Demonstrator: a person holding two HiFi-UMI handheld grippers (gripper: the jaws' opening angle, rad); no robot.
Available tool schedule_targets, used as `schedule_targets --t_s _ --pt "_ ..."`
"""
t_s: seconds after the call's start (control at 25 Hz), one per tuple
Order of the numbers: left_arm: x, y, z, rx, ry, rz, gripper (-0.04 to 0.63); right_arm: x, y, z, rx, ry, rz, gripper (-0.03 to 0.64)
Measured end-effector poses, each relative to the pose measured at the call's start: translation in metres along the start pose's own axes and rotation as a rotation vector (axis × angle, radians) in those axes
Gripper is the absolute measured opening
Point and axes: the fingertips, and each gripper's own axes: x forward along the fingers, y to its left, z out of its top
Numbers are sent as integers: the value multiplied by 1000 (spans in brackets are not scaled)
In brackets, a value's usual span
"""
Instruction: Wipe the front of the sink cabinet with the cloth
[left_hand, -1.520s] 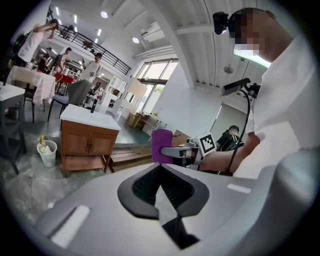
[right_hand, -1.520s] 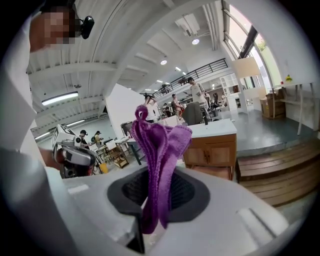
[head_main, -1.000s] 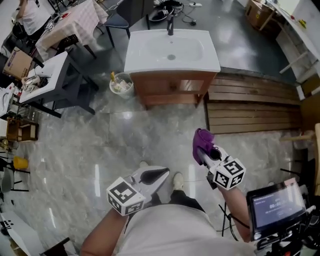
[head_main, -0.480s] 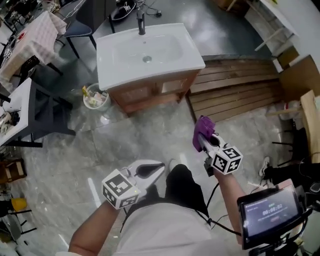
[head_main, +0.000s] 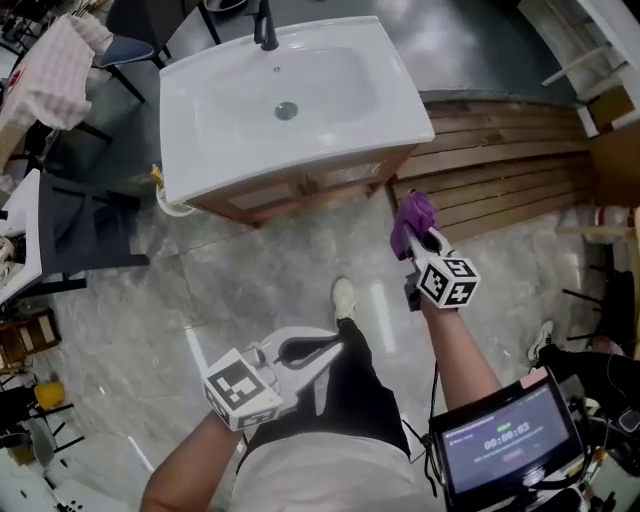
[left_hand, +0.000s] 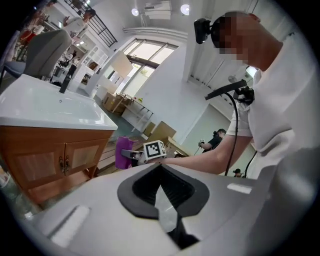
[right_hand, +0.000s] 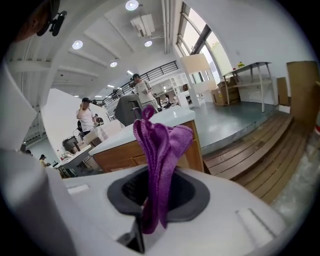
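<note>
A wooden sink cabinet (head_main: 300, 190) with a white basin top (head_main: 290, 90) stands ahead of me on the floor. In the right gripper view its brown front (right_hand: 125, 155) shows just behind the cloth. A purple cloth (head_main: 411, 218) sticks up from my right gripper (head_main: 420, 240), whose jaws are shut on it; it hangs a short way in front of the cabinet's right corner. The same cloth (right_hand: 157, 150) fills the middle of the right gripper view. My left gripper (head_main: 325, 350) is held low near my body, shut, with nothing in it.
A small bin (head_main: 170, 200) stands at the cabinet's left side. Wooden slats (head_main: 500, 150) lie on the floor to the right. A dark chair (head_main: 70, 230) and tables stand at the left. A screen (head_main: 500, 435) hangs at my lower right. People stand far off.
I have stepped closer to the sink cabinet, which now looms larger and nearer. My right gripper with the cloth has moved up towards the cabinet's right corner.
</note>
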Motion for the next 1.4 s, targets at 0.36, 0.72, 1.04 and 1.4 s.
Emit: schedule_targets --t_s 0.36,0.72,1.04,1.4 --pt "81 74 17 11 8 -57 5 131 -115 7 -44 -17 -92 78" --pt "85 113 8 -1 -41 -48 5 193 -123 -13 -85 -6 -106 78" --pt "49 131 -12 -46 -88 -9 5 223 -59 -32 -69 -11 -36 78" --pt "-12 145 -29 -75 -148 48 5 247 21 -62 -38 5 4 78"
